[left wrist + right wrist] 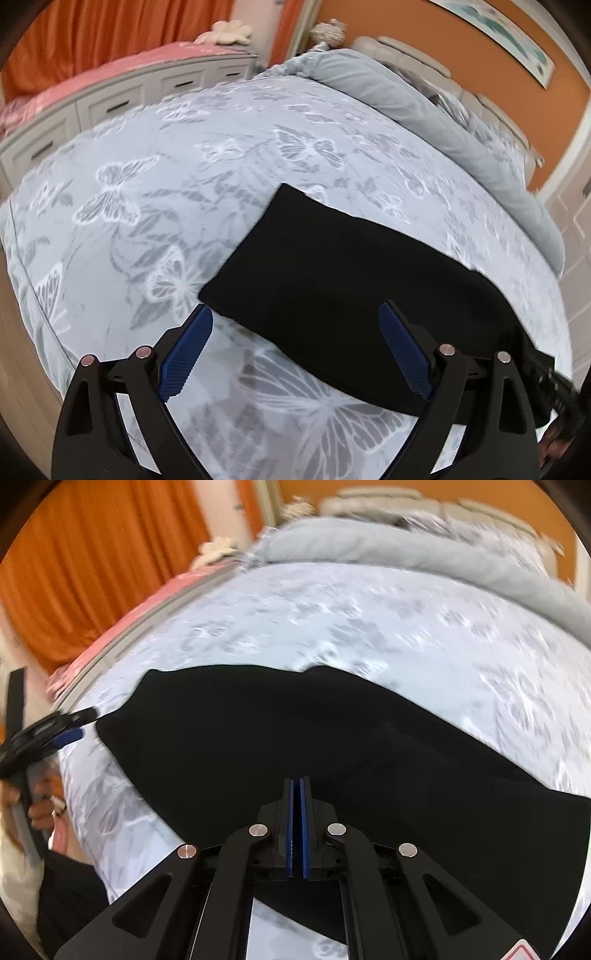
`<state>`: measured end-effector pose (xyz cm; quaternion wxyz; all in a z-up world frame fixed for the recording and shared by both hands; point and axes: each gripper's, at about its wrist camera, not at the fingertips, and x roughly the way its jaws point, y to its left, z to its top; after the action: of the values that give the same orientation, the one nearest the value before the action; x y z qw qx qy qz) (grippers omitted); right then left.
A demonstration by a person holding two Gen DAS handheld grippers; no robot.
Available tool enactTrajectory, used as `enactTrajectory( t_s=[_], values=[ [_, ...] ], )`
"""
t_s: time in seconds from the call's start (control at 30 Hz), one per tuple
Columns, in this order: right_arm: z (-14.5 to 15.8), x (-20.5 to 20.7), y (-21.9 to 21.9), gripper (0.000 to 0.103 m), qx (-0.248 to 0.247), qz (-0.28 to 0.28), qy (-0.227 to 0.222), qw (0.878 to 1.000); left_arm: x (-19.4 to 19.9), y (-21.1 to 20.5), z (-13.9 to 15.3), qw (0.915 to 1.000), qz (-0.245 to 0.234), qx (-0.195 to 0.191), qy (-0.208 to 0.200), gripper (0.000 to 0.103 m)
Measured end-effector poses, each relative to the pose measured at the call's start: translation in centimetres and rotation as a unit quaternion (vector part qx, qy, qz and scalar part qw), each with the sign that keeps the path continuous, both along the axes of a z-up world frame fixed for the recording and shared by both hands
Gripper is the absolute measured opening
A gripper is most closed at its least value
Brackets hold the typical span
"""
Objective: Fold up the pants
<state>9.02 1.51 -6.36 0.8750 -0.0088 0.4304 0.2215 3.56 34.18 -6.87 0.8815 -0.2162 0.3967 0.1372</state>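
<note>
Pants [332, 284]: black, folded into a long flat band on the butterfly-print bedspread [155, 192], near its front edge
Long axis: in the left wrist view, runs from upper left to lower right; squared end points upper left
Left gripper [295, 347]: jaws wide, empty, just above the band's near edge
Right gripper [296, 786]: pads pressed together, whether cloth is pinched unclear, over the pants

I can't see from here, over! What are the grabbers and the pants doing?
Left gripper open, over the pants' edge. Right gripper shut, empty, above the black pants. Pants flat on the butterfly bedspread. Nothing in the way.
</note>
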Motion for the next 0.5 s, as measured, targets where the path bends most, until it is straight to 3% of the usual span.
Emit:
enactTrajectory(
  t_s=[0.07,0.1,0.13,0.17,0.2,0.23,0.3,0.37,0.43,0.47,0.5],
  values=[
    [-2.7,1.4,0.5,0.006,-0.025,0.007,0.046,0.999,0.0,0.9,-0.5,0.9998,0.012,-0.017,0.007,0.089],
    [-4.2,2.1,0.5,0.003,-0.028,0.009,0.065,0.997,0.0,1.4,-0.8,0.9994,0.020,-0.027,0.011,0.089],
    [-4.0,2.2,0.1,0.003,-0.006,-0.002,0.058,0.998,0.1,1.9,-1.1,0.9987,0.027,-0.041,0.016,0.089],
    [-3.4,2.3,-0.1,0.010,0.002,-0.005,0.061,0.998,0.2,2.5,-1.6,0.9973,0.033,-0.062,0.020,0.089],
    [-2.2,2.1,-0.3,0.015,0.013,-0.009,0.052,0.999,0.4,2.9,-2.0,0.9956,0.036,-0.083,0.022,0.089],
    [-0.4,1.5,-0.9,0.018,0.029,-0.015,0.016,0.999,0.5,3.3,-2.5,0.9938,0.042,-0.100,0.027,0.089],
    [1.4,0.5,-1.9,0.050,0.040,-0.027,-0.027,0.998,0.8,4.4,-3.9,0.9873,0.063,-0.141,0.037,0.089],
    [2.4,-0.3,-3.3,0.054,0.044,-0.051,-0.055,0.996,1.0,5.2,-5.5,0.9771,0.082,-0.191,0.045,0.089],
    [2.2,-0.5,-4.7,0.053,0.047,-0.072,-0.049,0.995,1.0,6.1,-6.4,0.9673,0.113,-0.225,0.033,0.089],
    [2.1,-0.5,-5.0,0.053,0.047,-0.078,-0.046,0.995,1.1,6.2,-6.2,0.9671,0.116,-0.225,0.026,0.083],
    [2.0,-0.4,-5.5,0.053,0.045,-0.086,-0.041,0.994,1.4,6.2,-5.9,0.9684,0.109,-0.224,0.019,0.070]
  ],
)
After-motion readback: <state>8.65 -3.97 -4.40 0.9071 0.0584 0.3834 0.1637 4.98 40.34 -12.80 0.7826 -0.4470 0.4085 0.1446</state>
